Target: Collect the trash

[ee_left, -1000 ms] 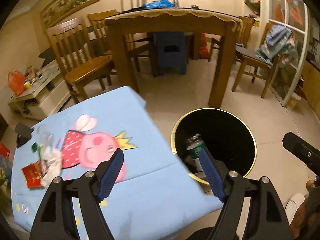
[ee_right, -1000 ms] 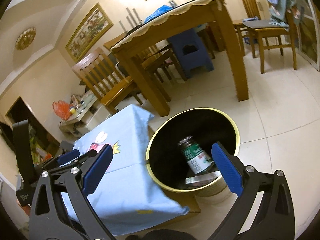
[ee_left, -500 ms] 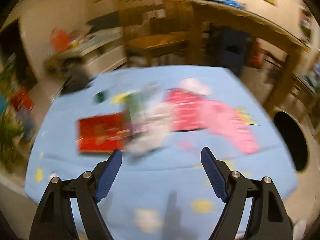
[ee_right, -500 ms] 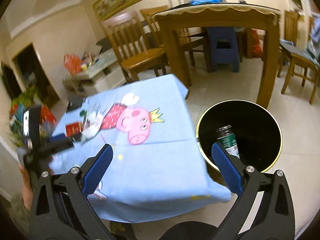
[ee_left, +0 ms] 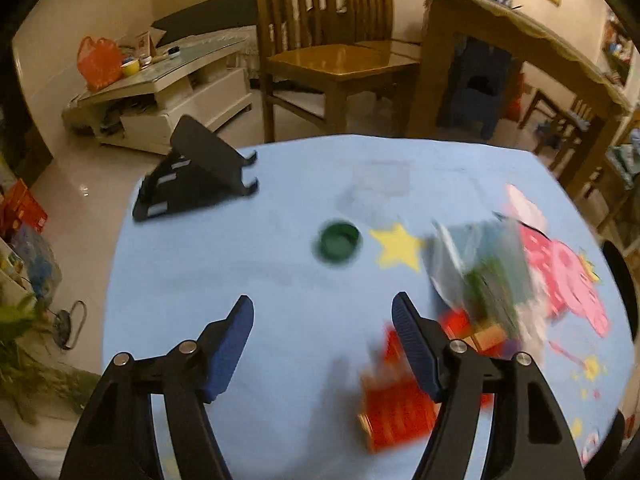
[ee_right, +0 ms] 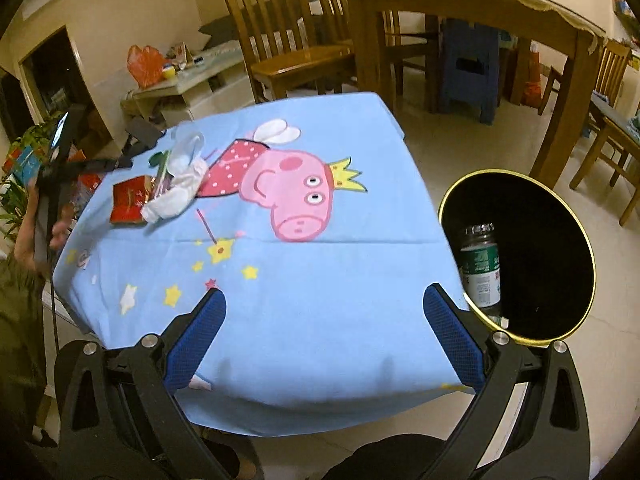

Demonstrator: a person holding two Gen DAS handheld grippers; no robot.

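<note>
Left wrist view: the left tool [ee_left: 322, 338] has swung away from the bin to hang over the table [ee_left: 248, 280], its jaws just narrowed yet released, nothing between them; green cap [ee_left: 338, 241] ahead, red wrapper [ee_left: 394, 412] beside (1 pile).

Right wrist view: the right tool [ee_right: 324, 340] gapes unladen; bin [ee_right: 576, 224] holds 1 bottle [ee_right: 480, 268].

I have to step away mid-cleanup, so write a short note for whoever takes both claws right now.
Left claw: open, empty, its jaws just closing a little, over the blue tablecloth near the green bottle cap.
Right claw: open, empty.
Done: green-labelled bottle already in the black bin.
Left: cap, red packet, white crumpled wrapper.
</note>
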